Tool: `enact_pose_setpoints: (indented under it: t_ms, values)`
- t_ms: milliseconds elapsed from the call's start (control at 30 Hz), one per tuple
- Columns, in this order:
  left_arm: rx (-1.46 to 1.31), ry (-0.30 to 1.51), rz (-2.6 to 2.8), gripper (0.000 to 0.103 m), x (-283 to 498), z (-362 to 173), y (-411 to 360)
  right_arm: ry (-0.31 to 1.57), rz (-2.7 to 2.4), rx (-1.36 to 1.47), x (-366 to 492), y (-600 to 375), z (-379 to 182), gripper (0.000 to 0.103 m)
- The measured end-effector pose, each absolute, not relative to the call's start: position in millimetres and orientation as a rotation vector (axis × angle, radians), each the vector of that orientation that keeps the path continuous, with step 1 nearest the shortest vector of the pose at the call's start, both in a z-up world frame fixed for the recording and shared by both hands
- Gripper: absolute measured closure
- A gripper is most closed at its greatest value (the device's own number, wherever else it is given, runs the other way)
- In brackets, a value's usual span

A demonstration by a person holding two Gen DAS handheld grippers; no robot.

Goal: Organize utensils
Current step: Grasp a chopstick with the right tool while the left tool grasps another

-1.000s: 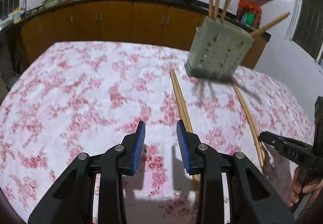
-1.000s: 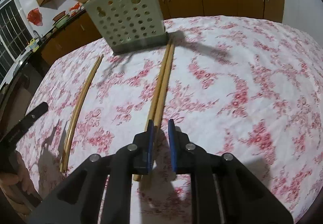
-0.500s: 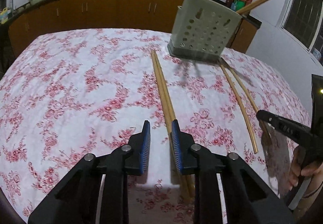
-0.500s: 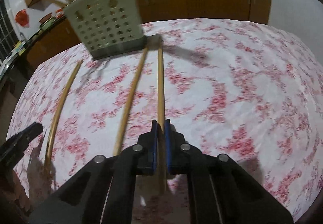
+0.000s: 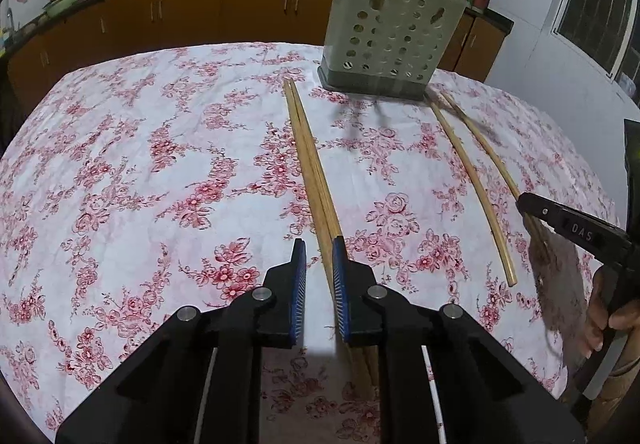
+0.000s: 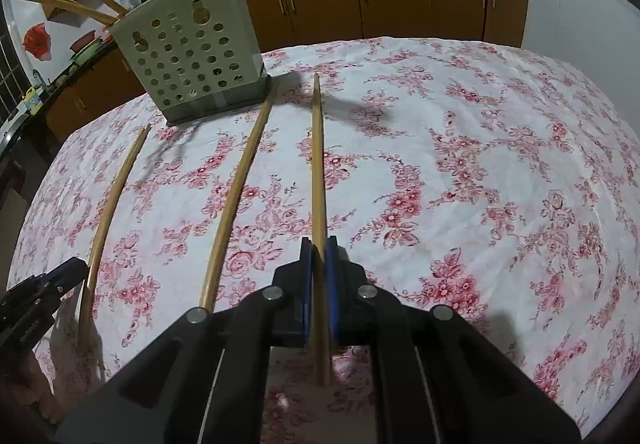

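Observation:
A grey perforated utensil holder [image 5: 390, 39] stands at the far side of the table with several chopsticks in it; it also shows in the right wrist view [image 6: 192, 59]. My left gripper [image 5: 319, 252] is open, its jaws on either side of a pair of wooden chopsticks [image 5: 310, 163] lying on the cloth. My right gripper [image 6: 319, 250] is shut on one chopstick [image 6: 318, 163] and holds it pointing toward the holder. A second chopstick [image 6: 236, 199] lies to its left. Another chopstick [image 6: 108, 211] lies further left by my left gripper.
The table has a white cloth with red flowers [image 5: 160, 163]. Brown kitchen cabinets [image 5: 180, 15] and a counter with pans run behind it. My right gripper [image 5: 568, 228] shows at the right edge of the left wrist view, near two chopsticks [image 5: 472, 179].
My right gripper has shut on one chopstick of its pair and lifted it away from the other. My left gripper has moved right over the other pair and narrowed its jaws.

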State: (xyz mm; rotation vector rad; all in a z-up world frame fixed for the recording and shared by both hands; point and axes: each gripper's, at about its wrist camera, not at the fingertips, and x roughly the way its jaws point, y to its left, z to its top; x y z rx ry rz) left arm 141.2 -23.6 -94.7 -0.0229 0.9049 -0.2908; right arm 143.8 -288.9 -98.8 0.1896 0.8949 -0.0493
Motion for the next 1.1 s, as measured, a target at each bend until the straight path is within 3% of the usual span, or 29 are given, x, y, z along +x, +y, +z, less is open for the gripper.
enact_pose_setpoints:
  t_ms: [333,1100]
  values:
    - [-0.012,0.903,-0.244,0.095,152,-97,-19,0.894,-0.006,0.142,145,-272,-99,0.094]
    - [-0.093,0.889,-0.157,0.095,174,-98,23,0.852,-0.106,0.111,153,-288,-102,0.094]
